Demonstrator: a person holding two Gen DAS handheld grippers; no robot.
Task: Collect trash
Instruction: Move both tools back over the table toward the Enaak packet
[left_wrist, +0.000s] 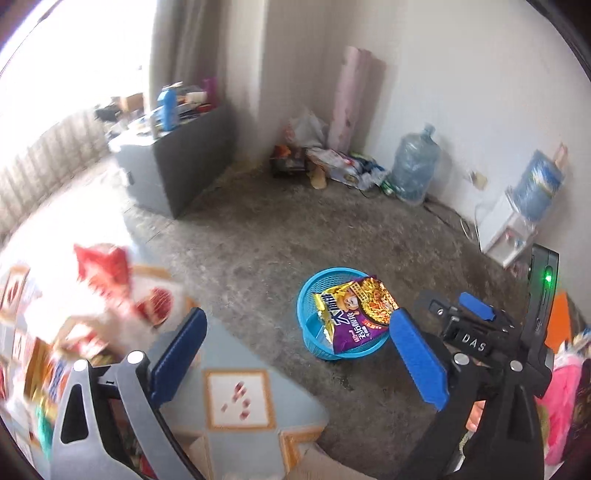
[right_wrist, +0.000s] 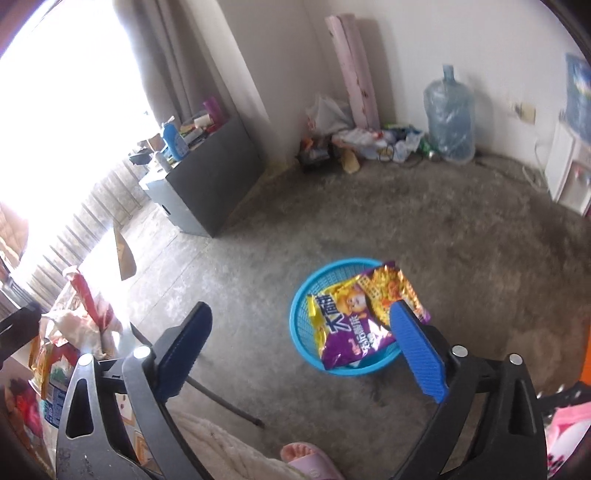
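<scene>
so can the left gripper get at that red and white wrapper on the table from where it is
Probably yes. The left gripper is open with nothing between its fingers, and the red and white wrapper lies on the table just past its left finger, with nothing in between.

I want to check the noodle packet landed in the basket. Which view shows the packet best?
The right wrist view: the purple and yellow noodle packet appears larger there, sticking out over the blue basket rim. The left wrist view shows the same packet smaller. In both, a blue claw finger overlaps its right edge.
</scene>
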